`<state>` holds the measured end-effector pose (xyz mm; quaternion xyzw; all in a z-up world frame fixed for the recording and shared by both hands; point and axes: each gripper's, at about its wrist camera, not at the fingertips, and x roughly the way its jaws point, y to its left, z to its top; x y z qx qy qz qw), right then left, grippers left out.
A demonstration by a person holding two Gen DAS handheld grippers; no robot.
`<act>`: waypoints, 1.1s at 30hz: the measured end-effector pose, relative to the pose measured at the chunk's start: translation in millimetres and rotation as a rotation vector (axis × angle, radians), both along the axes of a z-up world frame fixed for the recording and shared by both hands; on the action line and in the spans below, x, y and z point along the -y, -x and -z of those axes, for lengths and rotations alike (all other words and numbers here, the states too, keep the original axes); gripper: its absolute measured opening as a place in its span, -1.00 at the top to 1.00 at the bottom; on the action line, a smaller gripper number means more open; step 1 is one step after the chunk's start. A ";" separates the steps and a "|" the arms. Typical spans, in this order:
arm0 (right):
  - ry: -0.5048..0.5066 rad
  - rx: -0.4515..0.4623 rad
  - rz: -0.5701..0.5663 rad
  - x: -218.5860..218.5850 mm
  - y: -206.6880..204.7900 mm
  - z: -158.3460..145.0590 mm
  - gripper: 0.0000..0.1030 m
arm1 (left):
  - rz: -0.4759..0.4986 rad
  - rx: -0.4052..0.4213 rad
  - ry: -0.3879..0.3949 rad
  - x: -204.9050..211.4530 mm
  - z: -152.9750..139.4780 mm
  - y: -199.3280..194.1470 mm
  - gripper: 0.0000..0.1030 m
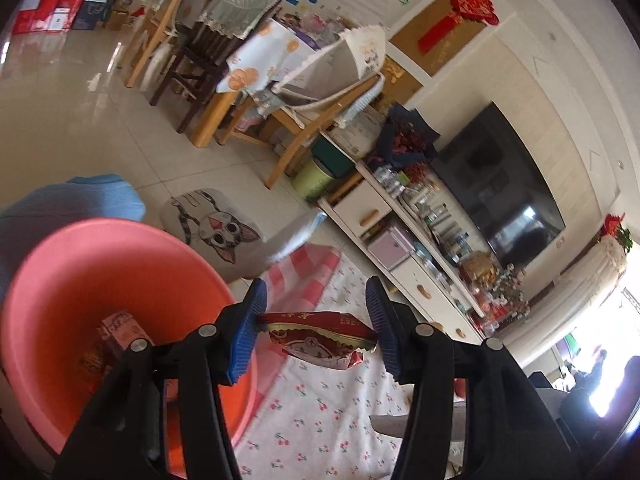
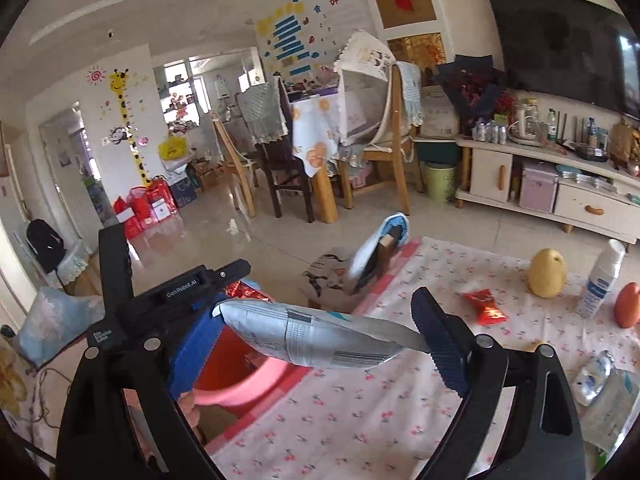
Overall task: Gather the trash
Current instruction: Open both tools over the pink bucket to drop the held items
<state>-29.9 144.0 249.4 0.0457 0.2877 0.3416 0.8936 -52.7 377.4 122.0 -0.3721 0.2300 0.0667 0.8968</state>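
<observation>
The left claw (image 1: pixel 316 316) grips a red snack wrapper (image 1: pixel 320 338), pinched edge to edge between its 2 blue pads (image 1: pixel 248 328). Just to its left and below sits a pink basin (image 1: pixel 80 280) with some packets (image 1: pixel 116 332) already inside. The right claw (image 2: pixel 320 328) is clamped on a silver wrapper (image 2: pixel 316 338); the basin (image 2: pixel 248 380) lies below and left of it. On the cherry-print cloth (image 2: pixel 360 420) ahead and to its right lies a small red packet (image 2: pixel 484 306), beside a yellow pear (image 2: pixel 546 274), a white bottle (image 2: pixel 602 280) and an orange fruit (image 2: pixel 628 306).

Glossy tiled floor (image 2: pixel 240 236), wooden dining chairs (image 2: pixel 240 168), white TV cabinet (image 2: pixel 560 192), wall-mounted television (image 2: pixel 568 44)
</observation>
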 end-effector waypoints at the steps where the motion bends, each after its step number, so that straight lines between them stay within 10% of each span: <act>1: -0.015 -0.010 -0.017 -12.5 -3.0 2.5 -0.78 | -0.038 -0.010 -0.007 -9.5 1.0 2.9 -0.03; 18: -0.125 -0.367 -0.125 -124.3 -43.2 105.0 -0.85 | -0.275 -0.191 0.075 -86.2 36.9 16.1 -0.23; 33: -0.083 -0.204 0.084 -15.6 -5.0 81.9 -0.87 | -0.319 -0.061 -0.084 -56.2 18.8 18.5 -0.70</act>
